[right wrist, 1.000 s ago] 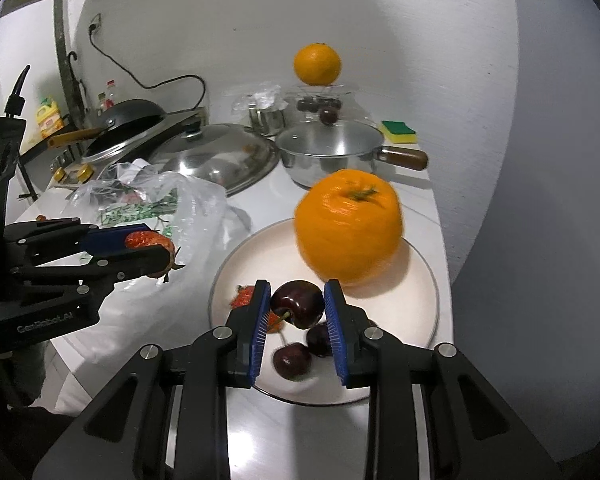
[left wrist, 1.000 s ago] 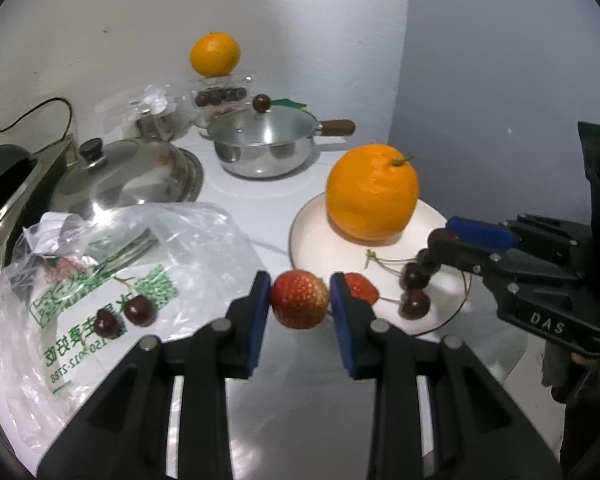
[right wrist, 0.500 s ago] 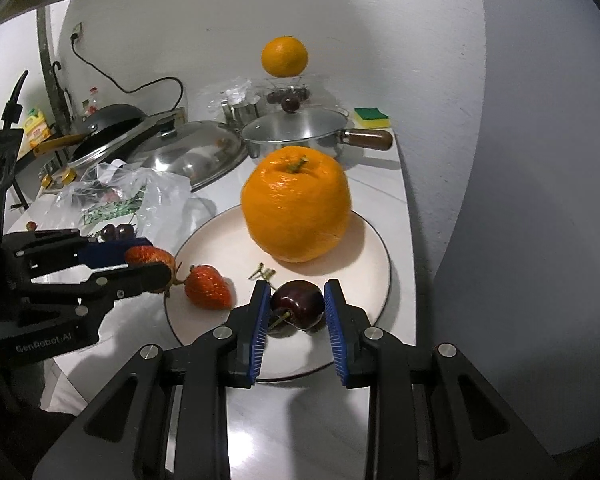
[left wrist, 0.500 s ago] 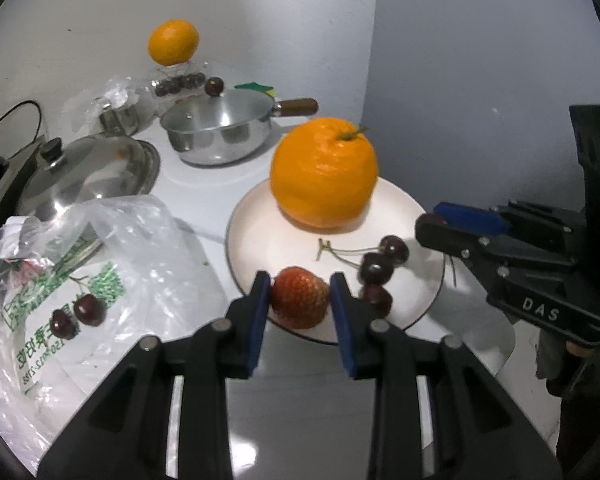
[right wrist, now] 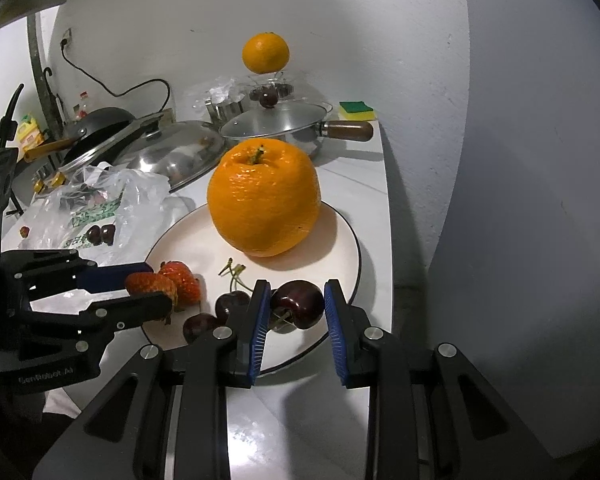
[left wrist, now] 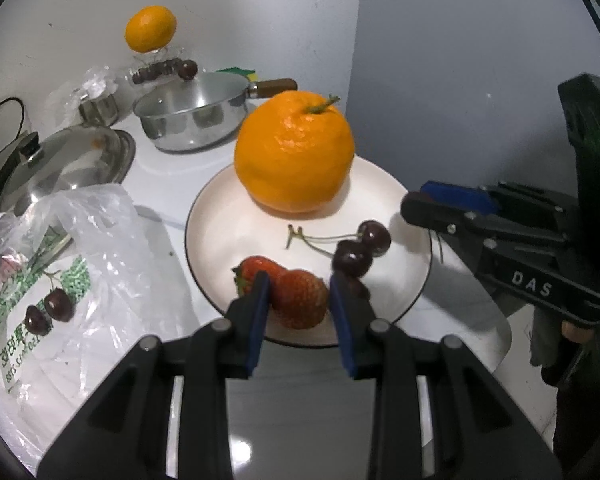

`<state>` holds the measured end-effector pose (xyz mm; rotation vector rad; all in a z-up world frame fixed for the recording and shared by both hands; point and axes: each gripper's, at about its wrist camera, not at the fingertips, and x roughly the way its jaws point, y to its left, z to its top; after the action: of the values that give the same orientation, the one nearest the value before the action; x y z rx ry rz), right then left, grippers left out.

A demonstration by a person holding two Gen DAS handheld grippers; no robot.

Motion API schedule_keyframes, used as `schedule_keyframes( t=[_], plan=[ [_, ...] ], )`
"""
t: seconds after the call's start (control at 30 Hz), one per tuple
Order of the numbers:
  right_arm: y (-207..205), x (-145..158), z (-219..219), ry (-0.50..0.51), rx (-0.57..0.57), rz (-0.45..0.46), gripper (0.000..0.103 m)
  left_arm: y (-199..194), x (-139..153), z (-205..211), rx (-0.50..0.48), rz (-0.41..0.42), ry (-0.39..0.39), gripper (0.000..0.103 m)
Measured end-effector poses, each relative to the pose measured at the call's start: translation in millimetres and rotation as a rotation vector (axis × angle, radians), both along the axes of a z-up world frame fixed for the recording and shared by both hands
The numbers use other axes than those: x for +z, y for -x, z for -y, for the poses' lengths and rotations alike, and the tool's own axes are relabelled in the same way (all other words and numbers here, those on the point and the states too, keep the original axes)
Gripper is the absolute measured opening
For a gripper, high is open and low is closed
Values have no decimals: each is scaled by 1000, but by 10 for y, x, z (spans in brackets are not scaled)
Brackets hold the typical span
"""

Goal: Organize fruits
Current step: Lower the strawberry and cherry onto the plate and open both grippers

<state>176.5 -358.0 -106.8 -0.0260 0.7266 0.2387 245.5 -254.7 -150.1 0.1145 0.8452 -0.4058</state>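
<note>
White counter (right wrist: 364, 184), backed by a white wall. Domed steel lid (right wrist: 172, 152) at the left rear, lying flat; dark wok (right wrist: 96, 128) behind it. Lidded steel saucepan (right wrist: 276, 128) with wooden handle at the rear centre, a yellow-green sponge (right wrist: 356, 110) beside the handle. Clear container (left wrist: 156, 68) against the wall, 1 small orange (left wrist: 151, 34) resting on top. Crumpled clear plastic bag (left wrist: 80, 264) with green print, left of the plate, 2 cherries (left wrist: 46, 312) lying on it. Round white plate (right wrist: 340, 248) with dark rim, front centre. Large orange (right wrist: 264, 196), stem up, on the far half of the plate, standing between the tongs and the saucepan. Left gripper (left wrist: 298, 304), blue pads clamped on 1 strawberry (left wrist: 300, 298), poised at the near left edge of the plate; whether the fruit touches the plate cannot be told. A second strawberry (left wrist: 256, 270) lies on the plate just behind it, touching or nearly so. Right gripper (right wrist: 296, 308), pads closed on 1 dark cherry (right wrist: 298, 304), over the near right part of the plate. 2 loose cherries (right wrist: 212, 316) with joined stems lie on the plate between the 2 tongs, just beside the right gripper's left finger.
</note>
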Motion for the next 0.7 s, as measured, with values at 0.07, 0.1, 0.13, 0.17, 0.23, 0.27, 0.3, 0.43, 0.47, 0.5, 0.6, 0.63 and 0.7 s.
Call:
schedule_keyframes(
  t=[0.07,0.1,0.13,0.17,0.23,0.27,0.3,0.43,0.47,0.5,0.6,0.63,0.7],
  plan=[
    [-23,-21,17,-3,-3,-4,30,2,-12,9,-1,-2,-2,32],
    [-25,-29,23,-4,-4,-5,30,3,-13,14,-1,-2,-2,32],
    [-38,-41,28,-3,-6,-7,30,4,-13,19,-2,-1,-4,32],
    [-44,-47,34,-5,-8,-8,30,4,-14,25,-4,-1,-6,32],
    [-52,-55,45,-8,-11,-10,30,-2,-17,32,-4,-3,-7,32],
    [-53,-59,52,-8,-12,-10,30,-4,-16,33,-4,-5,-5,32],
    [-56,-63,55,-8,-12,-11,30,-6,-17,33,-2,-7,-3,32],
    [-57,-69,69,-9,-14,-13,30,-10,-13,29,5,-17,1,33],
    [-57,-69,68,-9,-14,-14,30,-11,-12,30,4,-19,3,33],
    [-57,-69,68,-9,-16,-14,30,-10,-10,32,3,-19,4,33],
    [-58,-68,66,-9,-16,-14,30,-4,-2,43,2,-19,1,33],
    [-60,-68,67,-10,-16,-14,30,-4,-1,45,2,-21,1,33],
    [-64,-75,72,-10,-19,-15,30,-2,1,40,7,-23,0,37]
  ],
)
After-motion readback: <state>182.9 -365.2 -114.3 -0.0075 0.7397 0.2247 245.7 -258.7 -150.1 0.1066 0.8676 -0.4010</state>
